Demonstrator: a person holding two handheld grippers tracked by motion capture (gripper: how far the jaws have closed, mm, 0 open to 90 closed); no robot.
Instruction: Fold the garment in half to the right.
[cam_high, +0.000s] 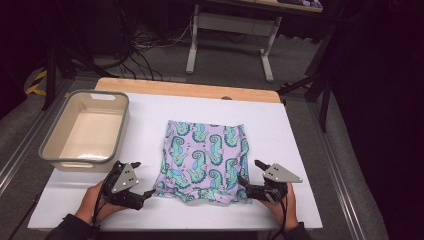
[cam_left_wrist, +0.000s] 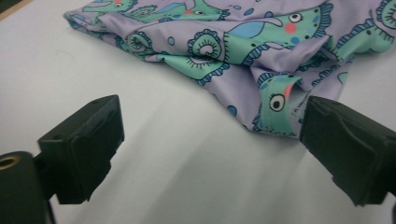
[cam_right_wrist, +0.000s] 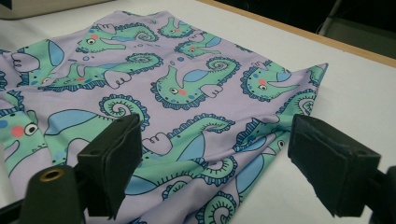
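Right now the biggest thing in front of me is the table (cam_high: 300, 150), its white top running out to a wooden strip along the far edge. On its far left corner sits the beige bin (cam_high: 52, 145), which looks hollow from the high view and stands well apart from everything else.

Next in size is the seahorse cloth (cam_high: 207, 152), a lilac fabric printed with teal seahorses. It lies roughly in the middle of the table, folded into a rough square, fairly flat across the far part and bunched into wrinkles along the near edge. In the left gripper view its near corner (cam_left_wrist: 275, 109) droops onto the white surface in soft folds.

My left gripper (cam_high: 145, 192) rests low at the near left corner of the cloth. Its jaws stand spread wide, with bare table between them and the cloth corner just beside the right-hand jaw; I cannot tell whether that jaw touches the fabric.

My right gripper (cam_high: 247, 182) sits at the near right corner. Its jaws are also spread, straddling the wrinkled edge of the cloth (cam_right_wrist: 187, 154), with fabric between them but neither pad pressing on it.
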